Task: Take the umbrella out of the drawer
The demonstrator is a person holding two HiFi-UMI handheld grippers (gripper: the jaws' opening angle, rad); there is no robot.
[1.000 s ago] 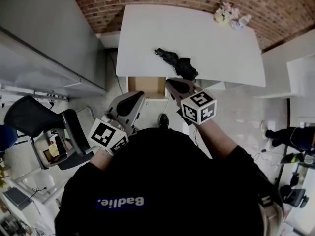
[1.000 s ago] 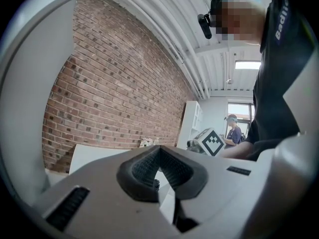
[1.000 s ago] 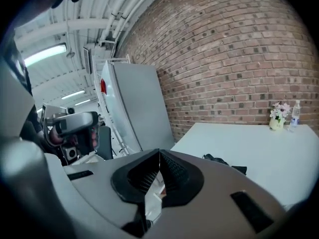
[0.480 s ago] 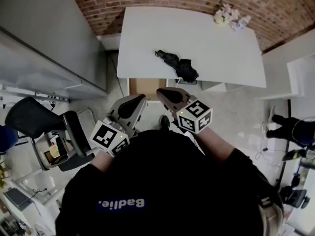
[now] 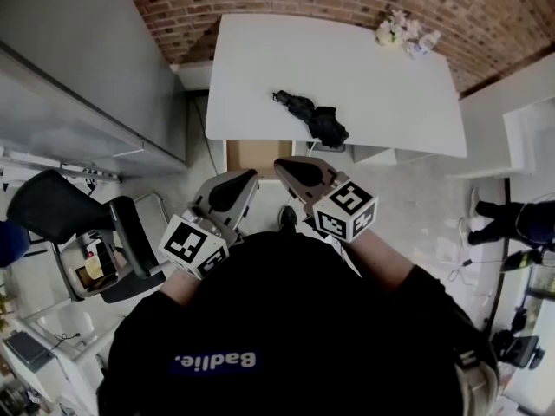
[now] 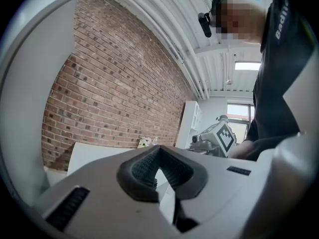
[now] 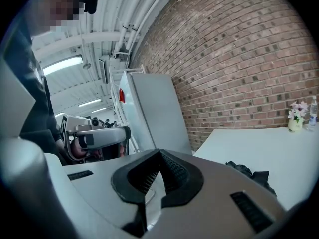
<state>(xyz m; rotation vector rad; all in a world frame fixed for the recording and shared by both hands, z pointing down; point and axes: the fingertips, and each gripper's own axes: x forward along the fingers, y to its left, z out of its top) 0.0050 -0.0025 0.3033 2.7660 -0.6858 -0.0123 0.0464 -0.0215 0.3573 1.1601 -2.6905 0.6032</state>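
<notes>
Umbrella (image 5: 312, 118): lies on the white table (image 5: 364, 59) near its front edge, not in the drawer (image 5: 258, 154). The drawer stands open below the table edge, and the tan inside that shows looks bare. Task appears done.

Handling (judgement): light. Soft, loose canopy over a stiff folded shaft, and the fabric is likely slick and would bunch under the pads. Best hold is across the firm core or the handle, not a fold of cloth.

Look: black, compact folding type, canopy crumpled and unstrapped. Bulkier at the near-right end, thin at the far-left end.

Left hand-held gripper (image 5: 247, 177): clenched, nothing in it. Right hand-held gripper (image 5: 283, 165): clenched, nothing in it. Both are short of the table.
</notes>
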